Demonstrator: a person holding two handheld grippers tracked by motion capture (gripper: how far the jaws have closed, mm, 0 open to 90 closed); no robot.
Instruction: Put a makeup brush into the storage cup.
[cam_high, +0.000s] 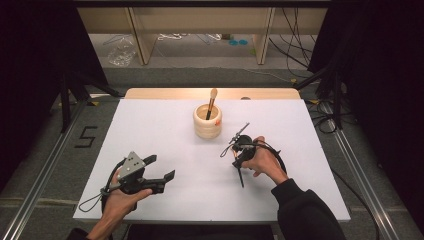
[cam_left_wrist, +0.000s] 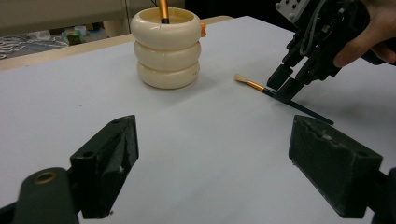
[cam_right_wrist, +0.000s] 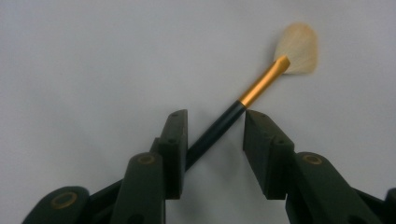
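A cream ringed holder (cam_high: 207, 121) (cam_left_wrist: 166, 49) stands upright at the far middle of the white table (cam_high: 150, 125), with one brush (cam_high: 212, 100) (cam_left_wrist: 163, 9) standing in it. A second brush (cam_high: 241, 176) (cam_left_wrist: 254, 85) (cam_right_wrist: 261, 84), with a dark handle, gold ferrule and pale bristles, lies flat on the table to the holder's right. My right gripper (cam_high: 239, 156) (cam_left_wrist: 282, 86) (cam_right_wrist: 214, 116) points down over it. The handle crosses slantwise between its jaws, with a gap still on one side. My left gripper (cam_high: 161, 167) (cam_left_wrist: 212, 128) rests low at the near left, open wide and holding nothing.
The table's wooden far edge (cam_high: 210, 93) lies just behind the holder. Beyond it are wooden shelf legs (cam_high: 141, 37) and loose cables (cam_high: 295, 35) on the floor. Metal rails (cam_high: 45, 170) run along both sides of the table.
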